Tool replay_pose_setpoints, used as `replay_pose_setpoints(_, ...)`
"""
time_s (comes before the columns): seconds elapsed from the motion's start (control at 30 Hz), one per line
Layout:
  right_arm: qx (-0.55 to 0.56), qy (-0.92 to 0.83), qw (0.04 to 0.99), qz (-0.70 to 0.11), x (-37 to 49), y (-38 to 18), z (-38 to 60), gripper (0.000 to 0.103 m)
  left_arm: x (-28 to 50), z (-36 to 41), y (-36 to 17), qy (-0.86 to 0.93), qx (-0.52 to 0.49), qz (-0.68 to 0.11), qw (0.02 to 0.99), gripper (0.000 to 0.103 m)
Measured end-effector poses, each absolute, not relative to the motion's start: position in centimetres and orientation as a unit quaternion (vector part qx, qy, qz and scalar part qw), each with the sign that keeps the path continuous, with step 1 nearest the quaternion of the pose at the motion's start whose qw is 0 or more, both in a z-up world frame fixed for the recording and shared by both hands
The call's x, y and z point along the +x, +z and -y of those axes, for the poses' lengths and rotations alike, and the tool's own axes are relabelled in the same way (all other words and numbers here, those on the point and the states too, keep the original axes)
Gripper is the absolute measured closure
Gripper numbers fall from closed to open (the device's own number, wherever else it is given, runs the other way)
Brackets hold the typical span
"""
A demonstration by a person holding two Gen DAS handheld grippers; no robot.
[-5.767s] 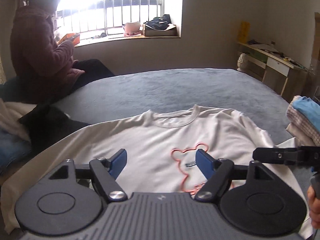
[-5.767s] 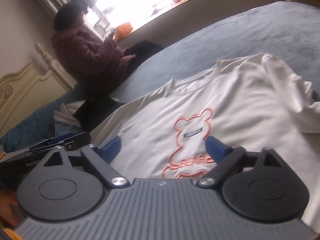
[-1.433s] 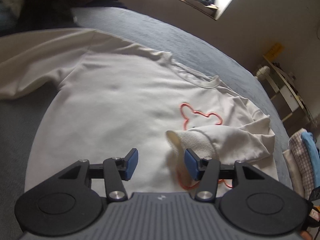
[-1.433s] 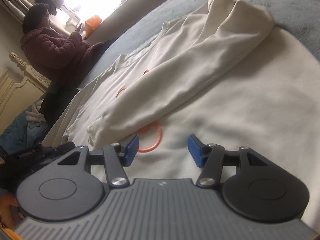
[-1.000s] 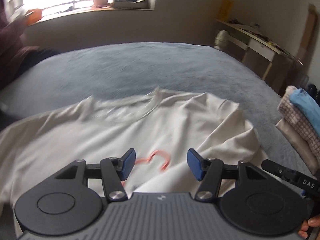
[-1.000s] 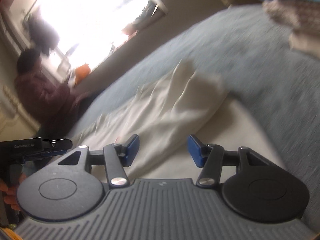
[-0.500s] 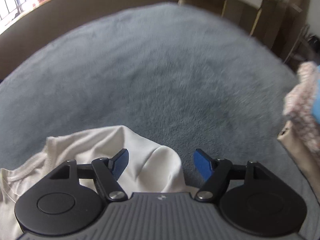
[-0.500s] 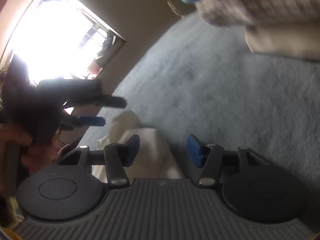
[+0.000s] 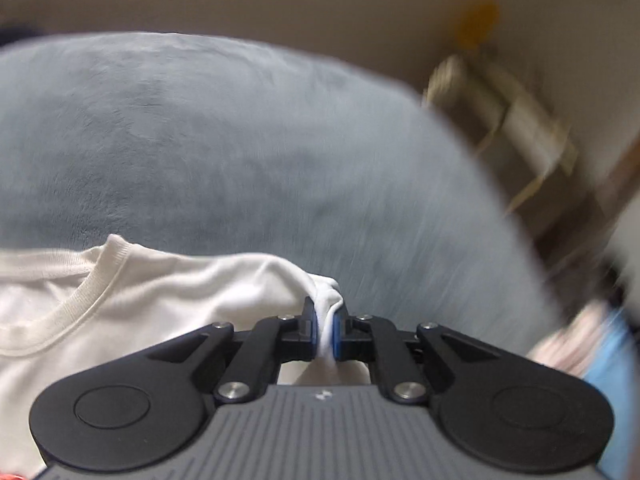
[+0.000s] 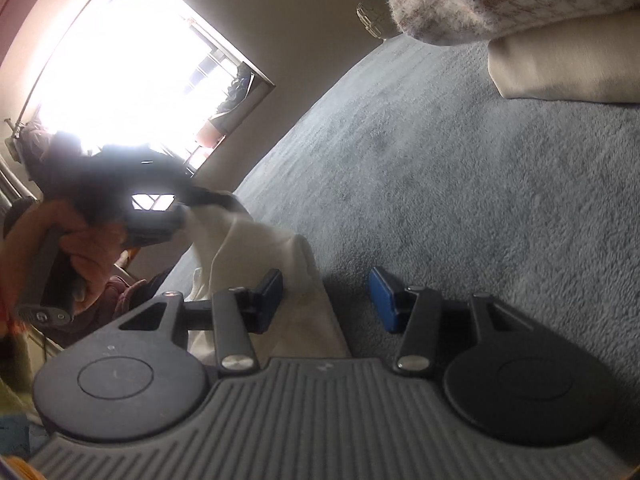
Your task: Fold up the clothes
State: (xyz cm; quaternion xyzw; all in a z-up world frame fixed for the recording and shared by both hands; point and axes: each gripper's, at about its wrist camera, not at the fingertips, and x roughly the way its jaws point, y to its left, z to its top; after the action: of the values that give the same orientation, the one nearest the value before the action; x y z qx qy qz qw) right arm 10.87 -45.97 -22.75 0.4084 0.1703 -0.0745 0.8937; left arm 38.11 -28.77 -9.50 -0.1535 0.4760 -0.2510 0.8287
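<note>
A white sweatshirt [image 9: 160,300] with a ribbed collar [image 9: 80,308] lies on the grey-blue bed cover [image 9: 240,140]. My left gripper [image 9: 326,320] is shut on a bunched fold of its right shoulder. In the right wrist view the same gripper, blurred, lifts that corner of the sweatshirt [image 10: 248,248], with a hand [image 10: 88,248] on its handle. My right gripper [image 10: 326,296] sits low over the bed cover [image 10: 480,200] at the garment's side edge. Its jaws are closing, the cloth edge lies between them beside the left pad [image 10: 272,292], and nothing is pinched.
A stack of folded clothes [image 10: 540,20], checked and cream with something blue on top, sits on the bed just right of the grippers and shows blurred as a stack [image 9: 600,352] in the left wrist view. A desk [image 9: 520,120] stands past the bed's edge. A bright window [image 10: 120,60] is behind.
My left gripper swung right to the sweatshirt's shoulder and closed on the cloth there. My right gripper dropped to the garment's right edge beside the folded stack, its jaws a little narrower.
</note>
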Motion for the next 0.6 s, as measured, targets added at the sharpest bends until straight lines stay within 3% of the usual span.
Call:
replay_pose_setpoints(0.13,0.426,-0.061,0.886,-0.171,10.9,-22.9,46.7,0.056,39.2,25.4,-11.2,-0.251,-0.25,-0.464,0.812,0.095)
replay_pose_setpoints(0.3,0.421,-0.055,0.889,-0.17,10.6,-22.8,46.8,0.056,40.4,27.0,-13.2,-0.296,-0.265,-0.468,0.789,0.093)
replay_pose_setpoints(0.33,0.42,-0.055,0.89,-0.169,10.5,-22.8,46.7,0.056,40.7,27.6,-13.6,-0.294,-0.256,-0.478,0.787,0.091)
replay_pose_setpoints(0.43,0.417,-0.057,0.892,-0.164,10.1,-22.7,46.6,0.056,41.5,28.8,-14.5,-0.255,-0.238,-0.509,0.787,0.063)
replay_pose_setpoints(0.6,0.402,-0.063,0.899,-0.161,10.4,-22.6,46.1,0.056,41.5,26.7,-12.7,-0.226,-0.265,-0.509,0.787,0.052)
